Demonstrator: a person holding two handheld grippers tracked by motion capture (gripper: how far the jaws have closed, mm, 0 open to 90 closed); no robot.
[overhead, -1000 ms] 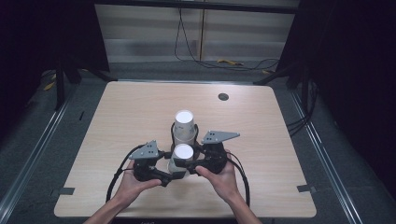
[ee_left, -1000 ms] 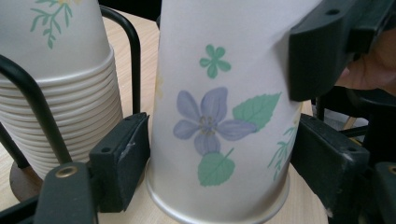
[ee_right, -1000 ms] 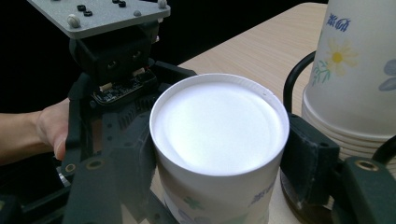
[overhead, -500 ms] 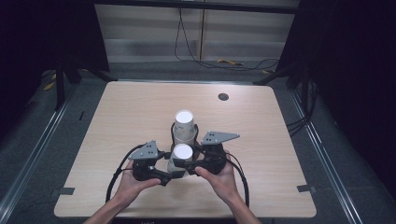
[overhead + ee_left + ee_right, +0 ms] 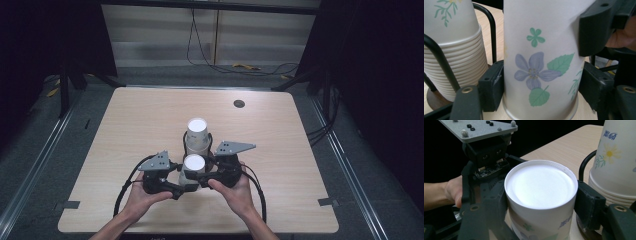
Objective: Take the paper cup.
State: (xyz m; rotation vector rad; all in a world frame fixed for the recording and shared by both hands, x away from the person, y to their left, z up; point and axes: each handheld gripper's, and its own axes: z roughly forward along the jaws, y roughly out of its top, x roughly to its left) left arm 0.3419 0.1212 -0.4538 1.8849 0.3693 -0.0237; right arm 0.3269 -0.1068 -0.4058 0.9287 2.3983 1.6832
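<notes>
Paper cup (image 5: 193,167), inverted at six o'clock of the stack (image 5: 197,136), is pinched by the left gripper (image 5: 176,188), whose fingers have just been closing on it, and by the right gripper (image 5: 200,176); lifting it away remains.

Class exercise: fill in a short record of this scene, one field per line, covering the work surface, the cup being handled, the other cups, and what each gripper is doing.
surface: light wooden table
handled cup: upside-down floral paper cup, standing on the table
other cups: upside-down stack of paper cups in a black wire holder, just behind
left gripper: jaws have just been closing; pads pressed on the cup's lower wall
right gripper: jaws clamped on the same cup near its top
hands: one on each gripper
</notes>
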